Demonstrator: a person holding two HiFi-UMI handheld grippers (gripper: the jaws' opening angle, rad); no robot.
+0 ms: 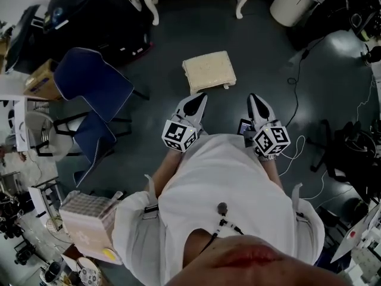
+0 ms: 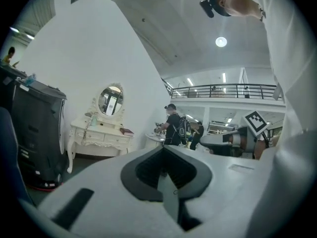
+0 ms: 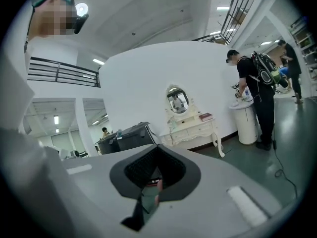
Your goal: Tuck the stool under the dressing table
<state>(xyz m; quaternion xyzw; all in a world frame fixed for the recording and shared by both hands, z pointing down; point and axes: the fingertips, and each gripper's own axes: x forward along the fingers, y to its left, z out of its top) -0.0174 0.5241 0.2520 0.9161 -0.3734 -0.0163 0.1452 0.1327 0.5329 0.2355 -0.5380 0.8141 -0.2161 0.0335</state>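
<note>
A cream cushioned stool (image 1: 208,70) stands on the dark floor, apart from the white dressing table (image 1: 156,5), whose carved legs show at the top edge. My left gripper (image 1: 198,98) and right gripper (image 1: 255,99) are held side by side just short of the stool's near edge, both shut and empty. In the left gripper view the closed jaws (image 2: 167,171) point level toward the dressing table (image 2: 101,135) with its oval mirror (image 2: 110,100). The right gripper view has its shut jaws (image 3: 155,176) below the same table (image 3: 192,128). Neither gripper view shows the stool.
Two blue chairs (image 1: 90,85) stand left of the stool, with a black case (image 1: 89,16) behind them. At the table's right is a white bin (image 1: 292,2), where a person (image 3: 257,83) stands. Cables (image 1: 296,100) trail on the right floor. A checked box (image 1: 89,219) sits lower left.
</note>
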